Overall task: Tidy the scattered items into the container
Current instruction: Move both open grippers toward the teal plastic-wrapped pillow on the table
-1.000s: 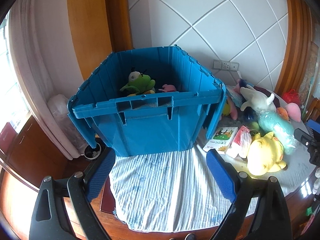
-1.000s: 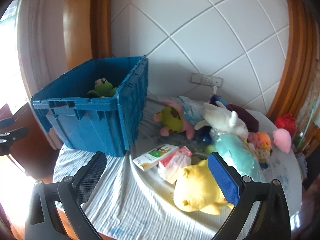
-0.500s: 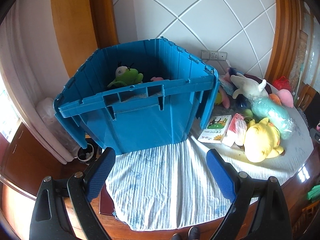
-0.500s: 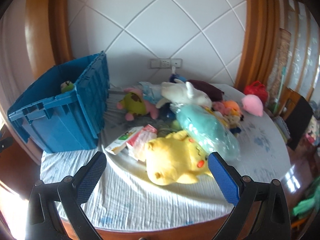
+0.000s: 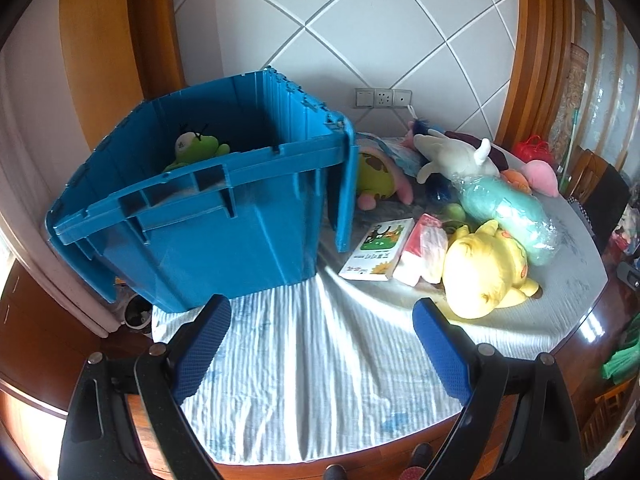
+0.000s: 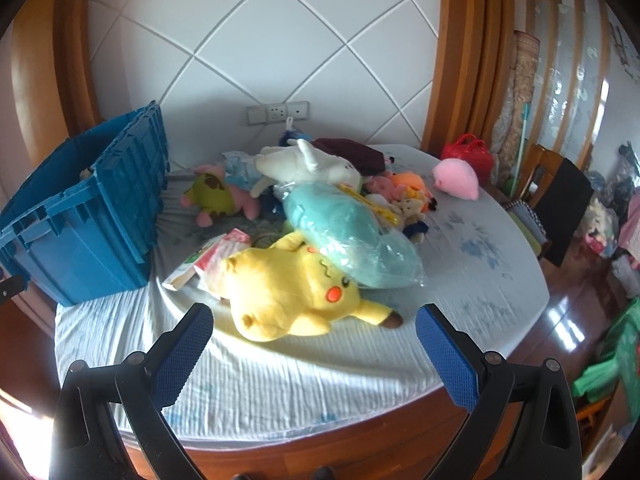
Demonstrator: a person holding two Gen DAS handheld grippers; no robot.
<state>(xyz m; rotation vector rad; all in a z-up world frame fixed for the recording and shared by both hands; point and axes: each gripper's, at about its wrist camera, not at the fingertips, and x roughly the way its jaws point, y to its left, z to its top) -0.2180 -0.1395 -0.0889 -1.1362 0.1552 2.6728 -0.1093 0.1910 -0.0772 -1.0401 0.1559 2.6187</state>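
Both grippers, left [image 5: 320, 340] and right [image 6: 314, 344], hung wide open and empty while I lined up the yellow plush [image 6: 292, 288] just ahead of my right one, blue crate [image 6: 80, 224] far left, needing a descent and squeeze.

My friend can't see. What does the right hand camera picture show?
A yellow plush lies just ahead of the open right gripper, on a cloth-covered table. Behind it sit more plush toys, with a blue crate at left.

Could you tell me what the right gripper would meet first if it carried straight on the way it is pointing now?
Most likely the yellow Pikachu plush, which lies right ahead of the open right gripper on the tablecloth, though depth is hard to judge.
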